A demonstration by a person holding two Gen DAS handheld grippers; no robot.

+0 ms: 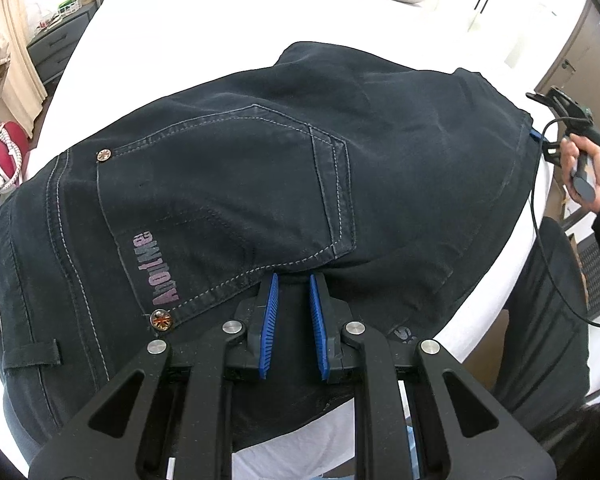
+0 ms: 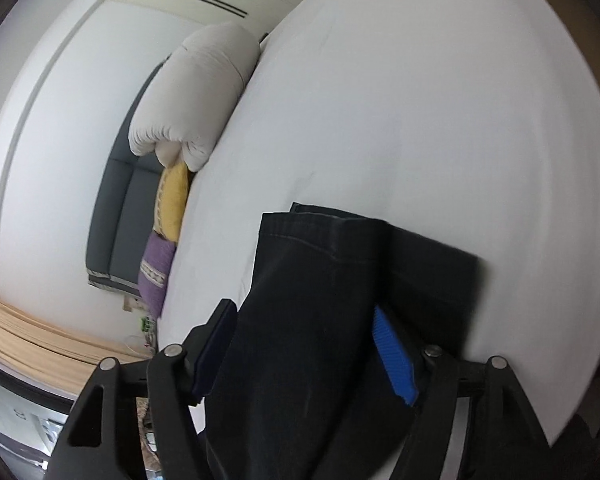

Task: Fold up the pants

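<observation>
Left hand-held gripper [image 1: 292, 292], bottom centre of its view: jaws nearly closed, pinching the pants [image 1: 228, 184] at the fold below the back pocket [image 1: 224, 188]. Right hand-held gripper [image 2: 304, 344], bottom of its view: jaws apart, leg cloth between them, pads not pressing. Pants lie on the bed [image 2: 420, 100], seemingly folded lengthwise; cross-folds remain, by my reckoning. Upper left: duvet [image 2: 196, 96], cushions [image 2: 172, 204]. Nothing blocks the bed.

pants [image 2: 320, 340] legs run off the bottom edge, hem blurred.
</observation>
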